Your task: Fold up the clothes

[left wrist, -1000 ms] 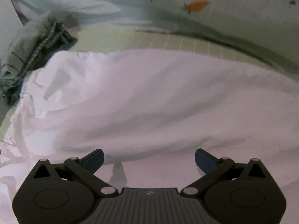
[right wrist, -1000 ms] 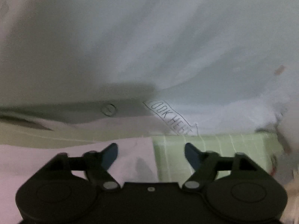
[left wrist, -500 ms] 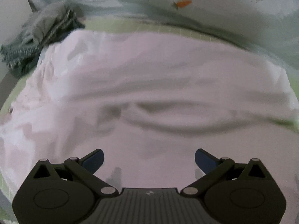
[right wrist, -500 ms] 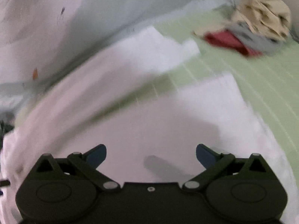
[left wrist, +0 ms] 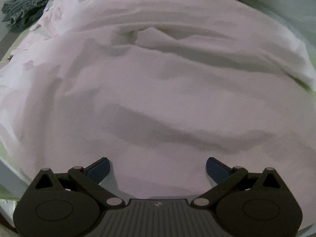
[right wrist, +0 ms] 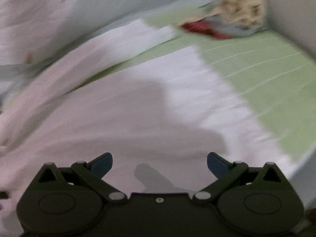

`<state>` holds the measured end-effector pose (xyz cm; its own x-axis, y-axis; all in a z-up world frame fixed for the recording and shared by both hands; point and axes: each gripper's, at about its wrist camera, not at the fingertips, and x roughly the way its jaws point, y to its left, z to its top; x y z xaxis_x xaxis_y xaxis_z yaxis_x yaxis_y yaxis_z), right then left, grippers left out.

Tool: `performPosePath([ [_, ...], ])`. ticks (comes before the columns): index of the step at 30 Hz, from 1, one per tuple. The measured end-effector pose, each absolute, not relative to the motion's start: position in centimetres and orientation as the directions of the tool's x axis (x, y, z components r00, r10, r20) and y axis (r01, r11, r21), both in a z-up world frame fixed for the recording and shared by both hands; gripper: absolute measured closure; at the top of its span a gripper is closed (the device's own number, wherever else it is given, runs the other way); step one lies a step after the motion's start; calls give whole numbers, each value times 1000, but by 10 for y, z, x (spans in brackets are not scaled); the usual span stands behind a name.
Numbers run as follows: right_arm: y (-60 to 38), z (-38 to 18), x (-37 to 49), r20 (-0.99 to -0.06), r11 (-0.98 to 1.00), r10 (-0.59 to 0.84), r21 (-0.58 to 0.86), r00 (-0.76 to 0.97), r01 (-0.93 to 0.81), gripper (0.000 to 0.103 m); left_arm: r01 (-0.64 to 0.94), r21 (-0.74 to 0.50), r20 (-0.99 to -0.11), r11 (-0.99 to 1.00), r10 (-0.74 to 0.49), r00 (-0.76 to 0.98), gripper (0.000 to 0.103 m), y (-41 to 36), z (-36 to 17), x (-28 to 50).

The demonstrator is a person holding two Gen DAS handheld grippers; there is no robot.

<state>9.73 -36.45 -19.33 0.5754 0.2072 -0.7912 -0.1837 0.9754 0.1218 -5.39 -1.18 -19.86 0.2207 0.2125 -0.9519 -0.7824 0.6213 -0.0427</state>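
Note:
A large white garment lies spread and wrinkled over a green gridded mat, filling most of the left wrist view. My left gripper hovers over its near part, open, nothing between the blue pads. In the blurred right wrist view the same white garment covers the left and middle, its right edge running diagonally across the green mat. A folded strip of it lies along the far side. My right gripper is open above the cloth, holding nothing.
A grey-green checked pile of clothes sits at the far left of the mat. A heap of beige, red and grey clothes lies in the far right corner. Pale bedding rises behind the mat.
Both grippers have drawn back and tilted down over the garment. The right view swung from the bedding wall to the cloth and mat. Both stayed open.

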Motion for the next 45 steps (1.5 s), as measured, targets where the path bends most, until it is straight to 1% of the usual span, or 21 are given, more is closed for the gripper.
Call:
performPosePath([
  [4, -395, -196, 106, -785, 996, 77, 32, 614, -83, 0, -779, 5, -960, 627, 221, 172, 0, -20, -206, -53],
  [9, -419, -208, 112, -799, 998, 26, -10, 601, -55, 0, -796, 24, -961, 604, 233, 148, 0, -25, -208, -50],
  [13, -432, -214, 111, -827, 999, 36, 18, 561, -38, 0, -813, 32, -962, 582, 239, 134, 0, -28, -209, -47],
  [15, -437, -215, 111, -833, 998, 59, 52, 550, -28, 3, -821, 36, -962, 570, 242, 126, 0, -30, -209, -46],
  [18, -440, -213, 109, -827, 994, 102, 102, 552, -30, 11, -833, 40, -962, 551, 247, 116, 0, -32, -210, -45],
  [19, -439, -212, 111, -824, 992, 126, 119, 552, -49, 19, -839, 39, -962, 542, 248, 115, 0, -33, -210, -45],
  [20, -438, -210, 113, -820, 988, 151, 136, 551, -70, 32, -845, 37, -962, 533, 249, 115, 0, -34, -210, -46],
  [21, -437, -209, 115, -816, 984, 176, 152, 550, -90, 40, -851, 35, -962, 524, 250, 114, 0, -34, -210, -47],
  [23, -435, -206, 120, -807, 970, 242, 201, 538, -135, 76, -863, 32, -961, 505, 252, 112, 0, -35, -210, -49],
  [24, -434, -207, 124, -802, 957, 289, 247, 523, -150, 80, -869, 31, -961, 495, 254, 110, 0, -36, -210, -49],
  [26, -431, -209, 132, -786, 931, 363, 321, 501, -171, 84, -880, 33, -960, 474, 260, 105, 0, -39, -210, -51],
  [30, -422, -211, 145, -761, 903, 427, 384, 490, -191, 84, -876, 18, -959, 483, 258, 122, 0, -42, -208, -54],
  [34, -425, -215, 151, -751, 887, 451, 440, 482, -143, 84, -887, -93, -938, 453, 258, 230, 0, -45, -193, -74],
  [37, -428, -216, 144, -748, 887, 444, 443, 494, -128, 84, -912, -112, -914, 395, 319, 251, 0, -25, -177, -95],
  [39, -429, -216, 140, -746, 889, 438, 442, 502, -119, 79, -928, -101, -897, 358, 370, 240, 1, -9, -166, -110],
  [40, -430, -216, 137, -745, 890, 435, 442, 505, -114, 70, -934, -98, -890, 342, 390, 236, 1, -3, -162, -120],
  [41, -428, -216, 135, -743, 891, 436, 437, 507, -125, 63, -939, -98, -886, 331, 401, 234, 1, 4, -159, -130],
  [42, -426, -215, 132, -744, 894, 432, 428, 510, -134, 61, -943, -94, -884, 319, 408, 227, 1, 11, -158, -139],
  [43, -423, -214, 129, -744, 898, 424, 420, 517, -132, 55, -949, -86, -885, 303, 415, 213, 1, 18, -156, -146],
  [44, -420, -213, 125, -744, 902, 415, 412, 524, -129, 47, -955, -78, -885, 288, 421, 199, 1, 25, -155, -153],
  [45, -416, -213, 120, -742, 903, 411, 413, 530, -121, 42, -959, -72, -885, 274, 425, 188, 1, 32, -154, -160],
])
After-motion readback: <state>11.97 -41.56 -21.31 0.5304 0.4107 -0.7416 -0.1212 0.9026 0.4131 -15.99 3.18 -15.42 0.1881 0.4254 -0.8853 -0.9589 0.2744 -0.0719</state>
